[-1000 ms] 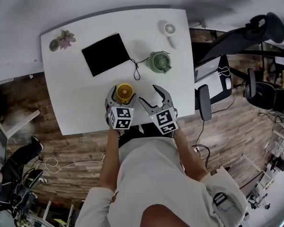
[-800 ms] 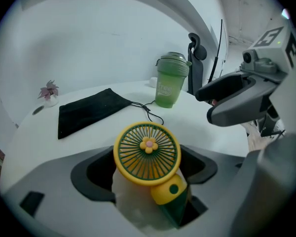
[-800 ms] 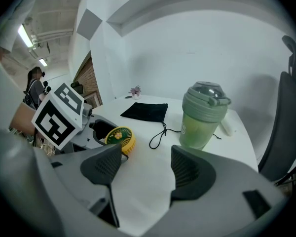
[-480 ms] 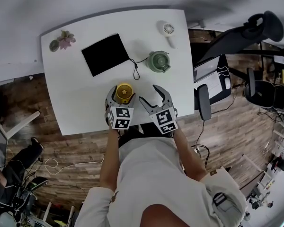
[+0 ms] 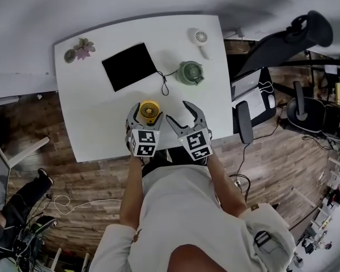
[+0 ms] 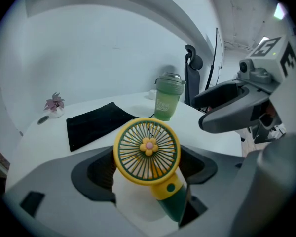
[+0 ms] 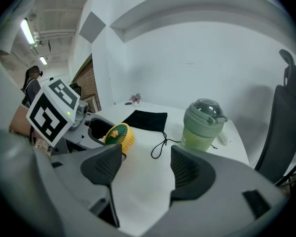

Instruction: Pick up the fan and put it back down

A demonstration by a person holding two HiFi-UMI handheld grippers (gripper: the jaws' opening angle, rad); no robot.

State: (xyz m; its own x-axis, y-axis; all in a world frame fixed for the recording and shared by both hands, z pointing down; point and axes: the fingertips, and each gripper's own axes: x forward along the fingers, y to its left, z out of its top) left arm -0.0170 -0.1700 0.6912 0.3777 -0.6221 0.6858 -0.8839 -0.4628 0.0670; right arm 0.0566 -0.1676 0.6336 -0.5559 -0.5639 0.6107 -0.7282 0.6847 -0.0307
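Your left gripper (image 5: 146,113) has drawn its fingers (image 6: 101,171) in since the earlier frame. They now stand at a moderate spread and press on both sides of the round head of the yellow fan (image 6: 147,149). The fan's grille faces the gripper's camera, and its green handle slants down toward the right-hand finger. It sits near the front edge of the white surface (image 5: 96,118), directly ahead of you. No view shows whether it is clear of the surface.

Your right gripper (image 5: 177,111) hovers just beside the left. Its fingers (image 7: 187,171) are wide apart, with only bare surface between them.

Farther back, a green cup (image 5: 190,73) stands upright. A black pouch (image 5: 130,67) lies flat to its left, with its cord (image 5: 163,84) trailing toward the cup. A white fan (image 5: 202,38) lies at the far right corner. A pink plant (image 5: 82,49) sits at the far left corner.
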